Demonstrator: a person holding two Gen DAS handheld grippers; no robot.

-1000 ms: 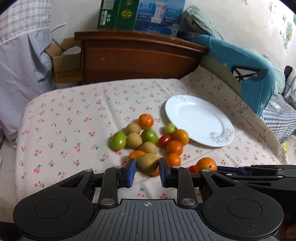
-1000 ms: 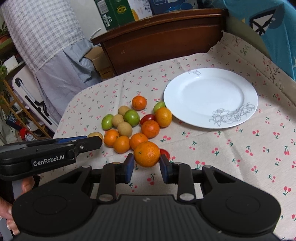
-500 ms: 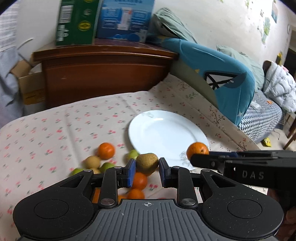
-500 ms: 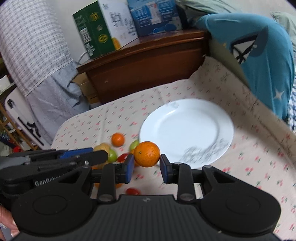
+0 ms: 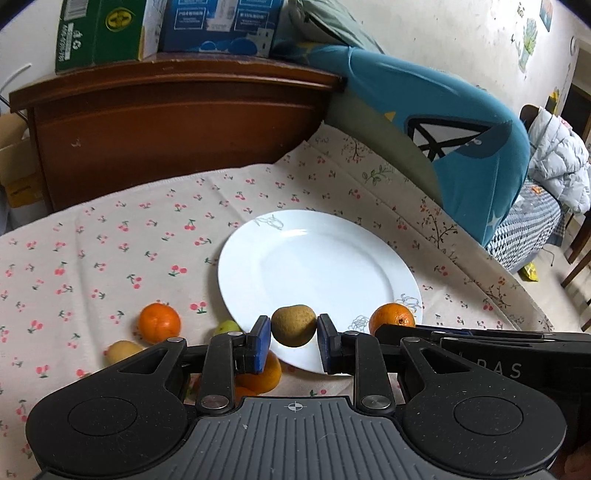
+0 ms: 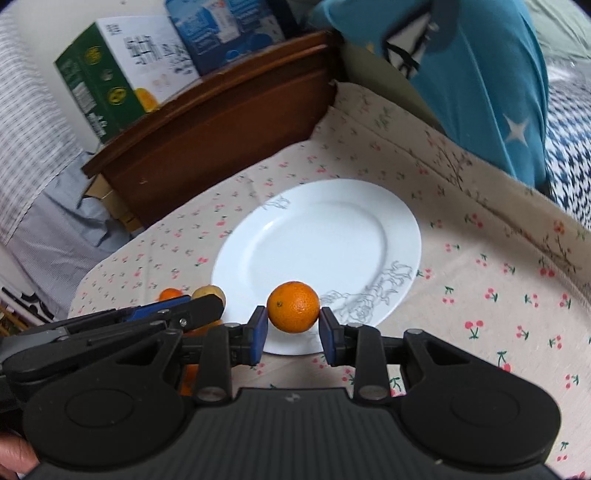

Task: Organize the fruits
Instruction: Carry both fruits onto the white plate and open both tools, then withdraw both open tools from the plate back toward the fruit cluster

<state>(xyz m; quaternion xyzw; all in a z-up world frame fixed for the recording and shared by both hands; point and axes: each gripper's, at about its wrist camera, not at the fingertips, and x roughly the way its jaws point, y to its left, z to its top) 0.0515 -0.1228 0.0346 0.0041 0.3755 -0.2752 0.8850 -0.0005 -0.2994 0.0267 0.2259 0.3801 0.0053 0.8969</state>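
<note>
My left gripper is shut on a brownish-green fruit, held over the near rim of the white plate. My right gripper is shut on an orange, also above the plate's near edge. In the left wrist view the right gripper's held orange shows at the right. An orange, a yellow-brown fruit and a green fruit lie on the cloth left of the plate; more fruit is hidden under my left fingers.
A cherry-print cloth covers the table. A dark wooden headboard with cartons on top stands behind it. A blue cushion leans at the right. A hand shows at the lower left.
Both grippers have carried their fruit from above the fruit pile rightward to the near rim of the plate. The pile now lies to the left and partly out of view.
</note>
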